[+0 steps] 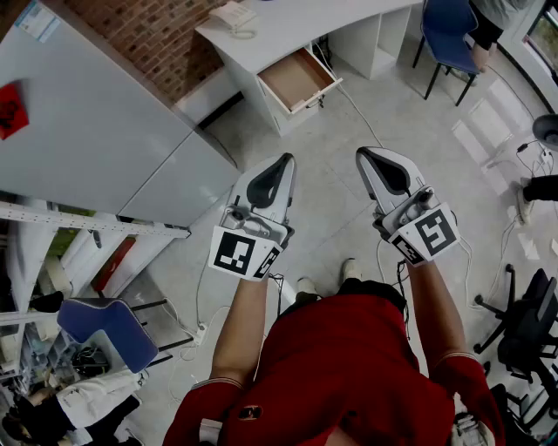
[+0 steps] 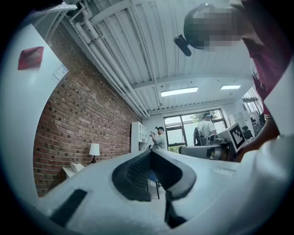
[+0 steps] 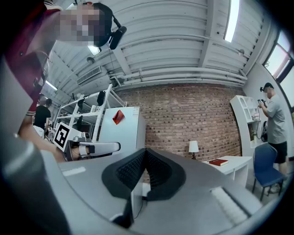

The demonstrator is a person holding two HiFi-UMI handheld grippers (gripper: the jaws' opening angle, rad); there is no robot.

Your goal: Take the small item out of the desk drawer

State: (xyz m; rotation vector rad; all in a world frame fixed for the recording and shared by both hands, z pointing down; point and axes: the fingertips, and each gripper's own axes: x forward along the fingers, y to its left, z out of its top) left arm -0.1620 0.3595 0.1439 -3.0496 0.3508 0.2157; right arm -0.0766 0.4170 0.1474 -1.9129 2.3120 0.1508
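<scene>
Writing: red sticker [image 1: 10, 109] and paper sheet [image 1: 39, 19] are showing on the white cabinet [image 1: 105, 131]; their print is too small to read.
Left gripper [image 1: 284, 162]: jaws are pressing together on nothing.
Right gripper [image 1: 366, 158]: jaws are clenching tight, also empty.
Drawer [image 1: 296, 78]: is standing pulled out of the white desk [image 1: 288, 30], well ahead of both grippers; the small item cannot be made out inside.
Around: telephone [image 1: 231, 13] is sitting on the desk, a blue chair [image 1: 449, 26] is standing near it, and a cable [image 1: 359, 109] is trailing over the floor between.
</scene>
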